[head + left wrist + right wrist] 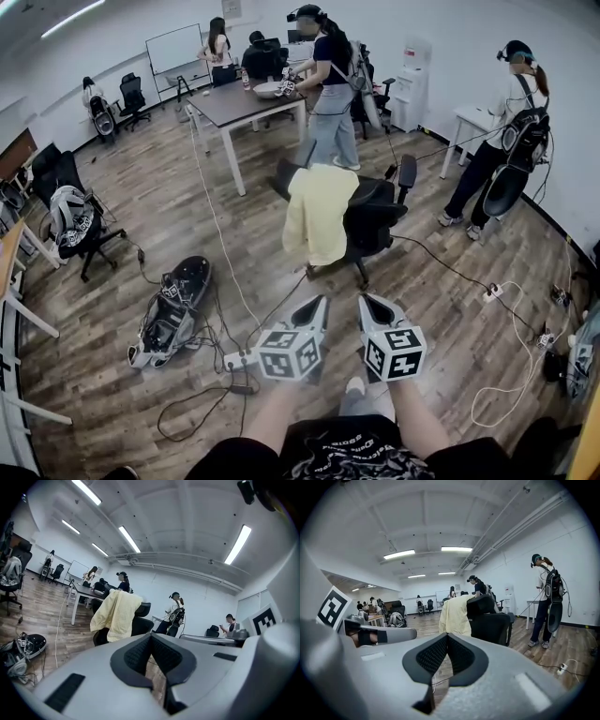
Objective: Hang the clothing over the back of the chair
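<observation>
A pale yellow garment [319, 214] hangs draped over the back of a black office chair [375, 217] in the middle of the wooden floor. It shows as the yellow garment [116, 615] in the left gripper view and the yellow garment [453, 614] in the right gripper view, on the chair [490, 623]. Both grippers hover side by side near me, well short of the chair. My left gripper [316, 309] is shut and holds nothing. My right gripper [371, 307] is shut too, with nothing in it.
A brown table [246, 101] stands behind the chair with a person [328, 89] beside it. Another person [502, 141] stands at the right. A backpack [173, 314] and cables [220, 234] lie on the floor at left; a power strip [492, 292] lies at right.
</observation>
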Demonstrator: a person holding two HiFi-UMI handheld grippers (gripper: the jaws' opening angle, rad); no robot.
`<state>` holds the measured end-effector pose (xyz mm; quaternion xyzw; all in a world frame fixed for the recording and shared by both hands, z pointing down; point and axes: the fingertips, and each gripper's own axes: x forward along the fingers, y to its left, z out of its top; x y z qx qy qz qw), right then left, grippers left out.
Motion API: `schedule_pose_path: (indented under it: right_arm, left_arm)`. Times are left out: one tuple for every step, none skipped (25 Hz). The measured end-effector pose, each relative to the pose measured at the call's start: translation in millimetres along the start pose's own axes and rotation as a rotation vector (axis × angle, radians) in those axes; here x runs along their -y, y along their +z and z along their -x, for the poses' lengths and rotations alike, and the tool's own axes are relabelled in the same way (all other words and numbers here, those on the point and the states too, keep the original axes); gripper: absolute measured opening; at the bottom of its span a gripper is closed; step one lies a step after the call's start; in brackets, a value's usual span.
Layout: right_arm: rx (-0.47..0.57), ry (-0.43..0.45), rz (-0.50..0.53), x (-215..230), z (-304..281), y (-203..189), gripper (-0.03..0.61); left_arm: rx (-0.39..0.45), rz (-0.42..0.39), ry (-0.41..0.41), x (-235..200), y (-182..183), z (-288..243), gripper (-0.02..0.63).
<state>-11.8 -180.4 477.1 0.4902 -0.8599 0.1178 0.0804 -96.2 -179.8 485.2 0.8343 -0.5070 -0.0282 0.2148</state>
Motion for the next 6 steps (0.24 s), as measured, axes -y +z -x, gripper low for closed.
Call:
schedule_pose_path:
  right_arm:
    - [0.0,-0.004,-0.001,-0.4,0.4,-0.6,0.005]
    - [0.0,-0.008,-0.001,-1.0,0.6,-1.1,0.005]
    - [0.0,-0.013,-0.002,-1.4,0.7,-1.6,0.005]
    - [0.002,-0.018,-0.003,-1.7,0.7,-1.9,0.005]
    - [0.003,-0.023,-0.003,-1.9,0.8,-2.1,0.005]
    - [0.005,-0.029,-0.003,-2.0,0.9,-2.3,0.005]
  left_arm:
    - [-0.001,-0.005,-0.001,0.0,0.3,1.1,0.011]
    - [-0.002,-0.011,-0.001,-0.7,0.8,2.4,0.009]
    - [-0.002,-0.02,0.001,-1.8,1.5,3.7,0.009]
    - [-0.002,-0.031,0.005,-3.3,2.4,5.0,0.009]
    - [-0.002,-0.044,0.01,-5.0,3.5,6.4,0.011]
    - [-0.002,-0.058,0.017,-6.8,4.7,7.9,0.009]
